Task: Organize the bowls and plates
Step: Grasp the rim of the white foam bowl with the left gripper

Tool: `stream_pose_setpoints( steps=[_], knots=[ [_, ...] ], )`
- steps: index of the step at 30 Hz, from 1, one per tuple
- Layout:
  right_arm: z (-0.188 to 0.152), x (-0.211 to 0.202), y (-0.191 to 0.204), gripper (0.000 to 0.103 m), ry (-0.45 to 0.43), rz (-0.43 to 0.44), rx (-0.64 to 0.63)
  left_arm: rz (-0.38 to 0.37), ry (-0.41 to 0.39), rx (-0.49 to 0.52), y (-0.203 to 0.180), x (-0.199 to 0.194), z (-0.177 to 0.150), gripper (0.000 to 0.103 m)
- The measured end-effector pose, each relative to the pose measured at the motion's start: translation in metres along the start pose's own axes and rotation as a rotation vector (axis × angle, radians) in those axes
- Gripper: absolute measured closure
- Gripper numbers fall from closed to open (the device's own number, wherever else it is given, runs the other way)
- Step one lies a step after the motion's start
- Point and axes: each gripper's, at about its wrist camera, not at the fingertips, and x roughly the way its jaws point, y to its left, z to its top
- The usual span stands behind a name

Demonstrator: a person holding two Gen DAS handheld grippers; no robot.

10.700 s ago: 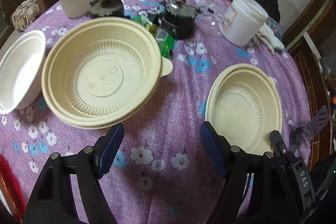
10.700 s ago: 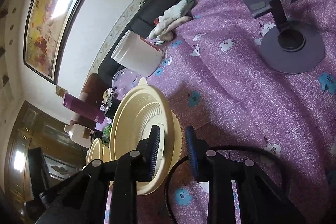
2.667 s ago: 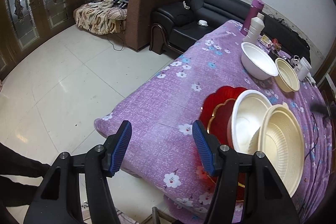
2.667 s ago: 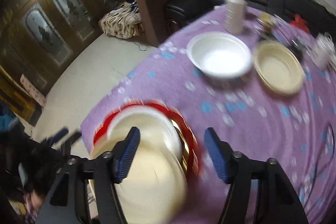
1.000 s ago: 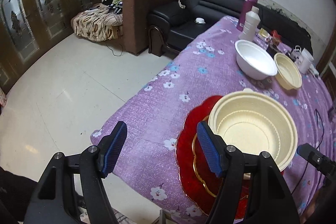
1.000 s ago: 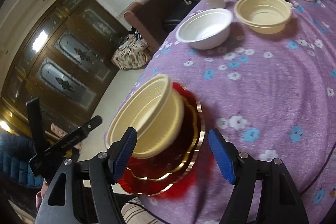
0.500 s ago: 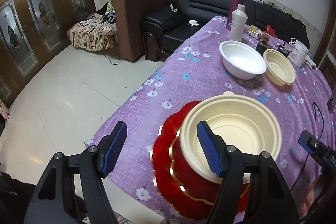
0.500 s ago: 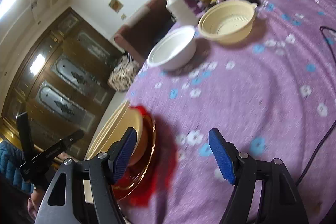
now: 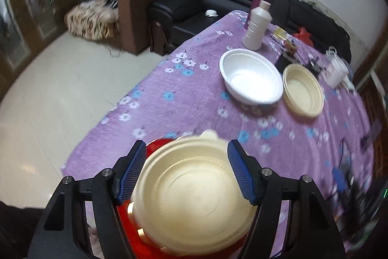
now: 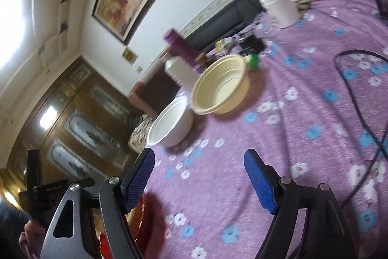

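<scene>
Both views are bright from indoor ceiling light, with strong glare at the far left of the right view. Motion blur smears the near bowl (image 9: 194, 196) and tablecloth (image 10: 303, 137). Fisheye edges bend and darken.

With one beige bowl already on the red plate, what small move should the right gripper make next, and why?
Probably carry the right gripper forward to the white bowl. Its jaws are opening with nothing between them. That bowl and the smaller beige bowl stand loose on the purple tablecloth, while the large beige bowl already sits on the red plate.
</scene>
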Motion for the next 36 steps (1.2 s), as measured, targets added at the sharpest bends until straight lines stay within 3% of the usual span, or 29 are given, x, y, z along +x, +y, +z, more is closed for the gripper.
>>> stream_pose_setpoints(
  steps=[6,9,11,14,19,25,31,36],
  knots=[
    [0.005,-0.014,-0.007,0.024,-0.047,0.006,0.020,0.013,0.121,-0.175,-0.016,0.036,0.045,0.034],
    [0.005,-0.019,-0.007,0.023,-0.056,0.031,0.024,0.080,0.094,-0.236,-0.023,0.049,0.068,0.034],
    [0.007,-0.020,-0.006,0.023,-0.061,0.043,0.019,0.113,0.118,-0.280,-0.027,0.064,0.081,0.034],
    [0.008,-0.021,-0.005,0.023,-0.063,0.056,0.019,0.096,0.169,-0.337,-0.032,0.085,0.086,0.034],
    [0.008,-0.023,-0.005,0.023,-0.058,0.080,0.031,0.130,0.222,-0.363,-0.044,0.122,0.088,0.034],
    [0.009,-0.022,-0.007,0.023,-0.056,0.094,0.045,0.102,0.258,-0.409,-0.054,0.150,0.081,0.034],
    [0.008,-0.023,-0.006,0.023,-0.060,0.092,0.040,0.121,0.297,-0.393,-0.069,0.163,0.077,0.034],
    [0.009,-0.024,-0.006,0.023,-0.072,0.084,0.033,0.133,0.365,-0.318,-0.083,0.173,0.068,0.034]
  ],
)
